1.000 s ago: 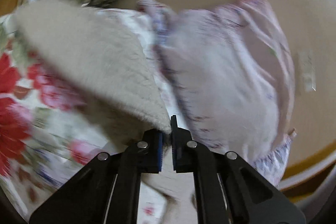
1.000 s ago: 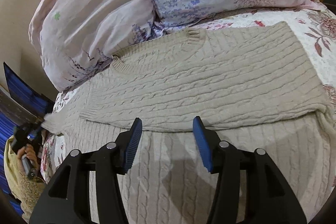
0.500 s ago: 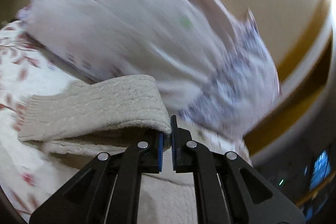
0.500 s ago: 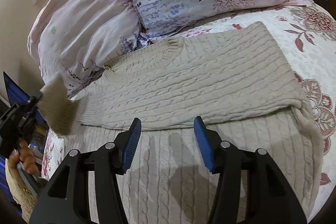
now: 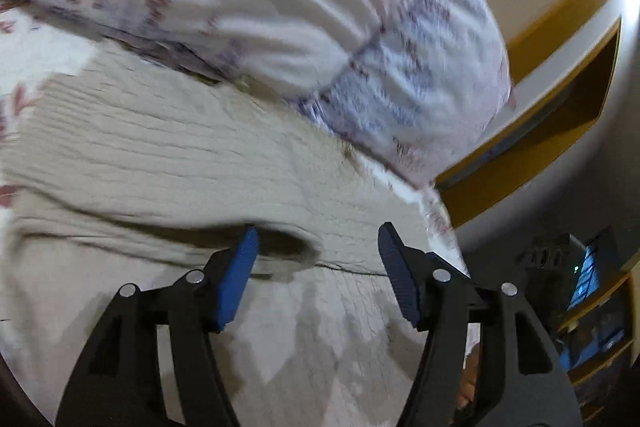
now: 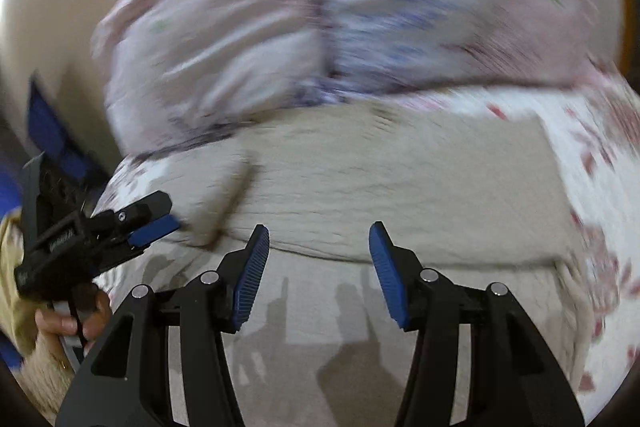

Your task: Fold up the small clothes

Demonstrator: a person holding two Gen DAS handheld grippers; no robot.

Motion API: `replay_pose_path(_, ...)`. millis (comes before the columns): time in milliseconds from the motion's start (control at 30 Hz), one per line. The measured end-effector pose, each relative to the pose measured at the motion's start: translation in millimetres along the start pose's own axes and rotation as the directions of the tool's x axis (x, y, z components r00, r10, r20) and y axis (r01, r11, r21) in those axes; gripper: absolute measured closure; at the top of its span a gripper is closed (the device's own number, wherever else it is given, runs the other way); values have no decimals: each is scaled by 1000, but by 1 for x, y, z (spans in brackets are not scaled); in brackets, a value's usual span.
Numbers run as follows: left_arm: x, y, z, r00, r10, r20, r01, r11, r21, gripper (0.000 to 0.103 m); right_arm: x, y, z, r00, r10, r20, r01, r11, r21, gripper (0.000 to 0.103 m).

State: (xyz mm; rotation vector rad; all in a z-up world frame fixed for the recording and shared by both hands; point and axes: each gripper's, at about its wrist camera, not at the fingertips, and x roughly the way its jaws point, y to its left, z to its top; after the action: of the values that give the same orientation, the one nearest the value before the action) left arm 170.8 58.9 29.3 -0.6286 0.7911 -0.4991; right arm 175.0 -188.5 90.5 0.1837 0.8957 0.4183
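A beige cable-knit sweater [image 5: 168,147] lies flat on the bed, its sleeves folded across the body. It also shows in the right wrist view [image 6: 400,187]. My left gripper [image 5: 316,247] is open and empty just above the sweater, with a folded sleeve edge [image 5: 280,231] in front of its fingers. My right gripper [image 6: 318,247] is open and empty over the sweater's lower half. The left gripper [image 6: 156,223] shows at the left of the right wrist view, next to the laid-down sleeve [image 6: 212,195]. Both views are blurred.
Two pink and lilac pillows [image 6: 320,27] lie against the wall behind the sweater, also in the left wrist view [image 5: 320,27]. A white floral bedspread [image 6: 592,167] covers the bed. A yellow headboard ledge [image 5: 560,75] runs at the right.
My left gripper carried the sleeve over the sweater's body, laid it down and opened. The right gripper stayed open and shifted slightly over the sweater.
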Motion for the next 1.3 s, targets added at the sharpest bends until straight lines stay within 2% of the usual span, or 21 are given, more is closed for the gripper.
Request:
replay_pose_path(100, -33, 29, 6, 997, 45, 69, -41, 997, -67, 41, 12, 43, 9, 998, 68, -12, -69, 984, -163, 49)
replay_pose_path(167, -46, 48, 8, 992, 90, 87, -80, 990, -112, 42, 30, 84, 13, 992, 117, -45, -126, 941, -315, 50)
replay_pose_path(267, -50, 71, 8, 991, 116, 66, -102, 978, -185, 42, 60, 126, 11, 986, 134, -103, -166, 875, -454, 56)
replay_pose_path(367, -47, 84, 5, 992, 119, 35, -109, 972, -210, 44, 90, 156, 4, 984, 98, -147, -164, 812, -560, 57)
replay_pose_path(467, -47, 92, 4, 995, 100, 27, -91, 969, -231, 46, 119, 170, -7, 987, 3, -162, -109, 753, -649, 57)
replay_pose_path(500, -47, 95, 4, 995, 93, 26, -84, 968, -235, 46, 124, 169, -10, 987, -22, -159, -90, 746, -659, 57)
replay_pose_path(567, -48, 97, 4, 996, 90, 23, -82, 969, -231, 46, 136, 162, -13, 985, -62, -163, -60, 758, -650, 73)
replay_pose_path(600, -47, 97, 4, 995, 92, 22, -85, 971, -224, 46, 135, 158, -10, 986, -34, -162, -75, 782, -619, 77)
replay_pose_path(633, -46, 96, 4, 995, 94, 21, -87, 972, -218, 46, 133, 153, -7, 985, -12, -172, -94, 801, -591, 91)
replay_pose_path(700, -45, 95, 3, 995, 97, 21, -90, 973, -213, 46, 127, 145, 1, 986, 16, -166, -102, 845, -525, 97)
replay_pose_path(767, -44, 95, 3, 995, 97, 20, -91, 973, -212, 46, 118, 137, 9, 991, 31, -133, -91, 876, -473, 98)
replay_pose_path(833, -44, 95, 3, 995, 97, 19, -91, 973, -211, 46, 98, 115, 21, 997, 43, -67, -65, 928, -366, 98)
replay_pose_path(900, -44, 95, 2, 995, 100, 18, -95, 975, -200, 45, 78, 91, 30, 999, 41, -5, -40, 966, -255, 98)
replay_pose_path(933, -44, 94, 2, 995, 102, 18, -96, 977, -191, 43, 58, 65, 33, 998, 25, 51, -18, 989, -144, 98)
replay_pose_path(967, -43, 92, 3, 995, 103, 18, -98, 979, -181, 41, 49, 52, 34, 997, 13, 79, -7, 997, -83, 98)
replay_pose_path(1033, -42, 89, 2, 994, 106, 15, -103, 982, -159, 37, 20, 6, 26, 991, -45, 126, 34, 995, 89, 98)
replay_pose_path(1067, -41, 88, 2, 994, 107, 14, -104, 983, -149, 34, 12, -13, 18, 991, -72, 116, 54, 987, 153, 98)
replay_pose_path(1100, -40, 86, 1, 994, 109, 12, -106, 985, -134, 33, 10, -30, 9, 993, -85, 86, 66, 976, 207, 98)
replay_pose_path(1167, -39, 83, 0, 994, 112, 9, -110, 987, -113, 28, 10, -64, -13, 995, -99, -29, 103, 946, 306, 97)
replay_pose_path(1233, -39, 81, -1, 993, 116, 8, -115, 989, -93, 27, 4, -91, -26, 992, -103, -76, 125, 908, 399, 96)
replay_pose_path(1300, -39, 81, -2, 994, 113, 7, -112, 990, -91, 25, -7, -111, -30, 996, -68, -57, 88, 869, 487, 80)
